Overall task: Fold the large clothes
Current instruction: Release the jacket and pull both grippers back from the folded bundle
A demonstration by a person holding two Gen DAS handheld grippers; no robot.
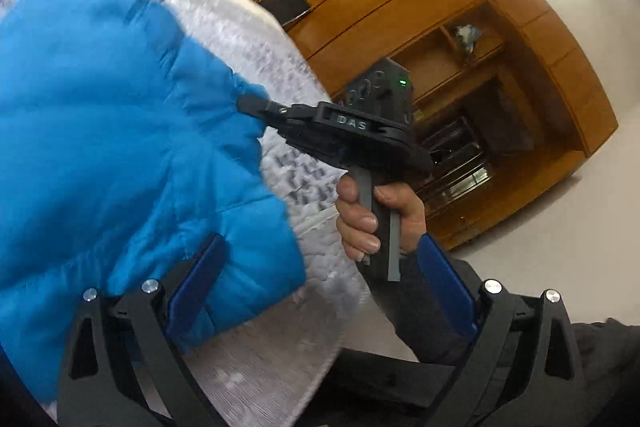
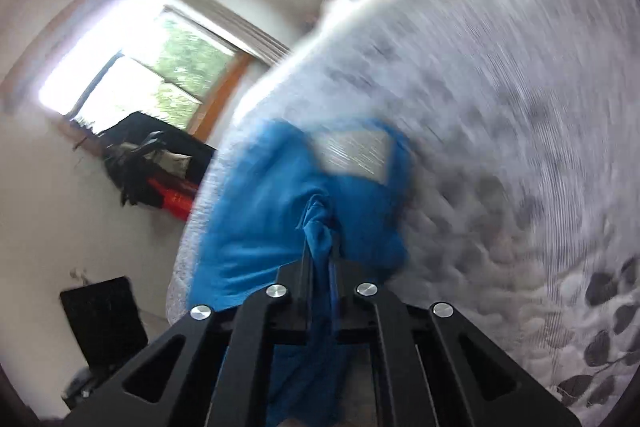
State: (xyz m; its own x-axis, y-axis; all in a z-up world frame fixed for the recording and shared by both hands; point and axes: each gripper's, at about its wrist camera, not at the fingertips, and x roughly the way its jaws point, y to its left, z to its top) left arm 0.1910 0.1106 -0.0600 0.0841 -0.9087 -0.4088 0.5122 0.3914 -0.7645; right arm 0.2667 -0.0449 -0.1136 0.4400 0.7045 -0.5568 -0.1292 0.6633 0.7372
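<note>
You have one blue jacket (image 1: 120, 147) on the bed (image 1: 248, 39). Your right tongs (image 2: 322, 247) are clamped on its fabric at the bed's edge. Your left tongs (image 1: 320, 287) stand apart, empty, above the jacket's edge.

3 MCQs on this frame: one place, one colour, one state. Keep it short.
1. The puffy quilted jacket lies on:
A. white patterned bed cover
B. wooden shelf
C. floor

2. Jacket colour:
A. red
B. bright blue
C. black

3. The right claw is:
A. open, empty
B. shut on jacket fabric
C. out of view

Key: 1 A, the white patterned bed cover shows under and around it; 2 B, blue in both views; 3 B, blue cloth is bunched between its closed fingers, while the left claw stands open.
</note>
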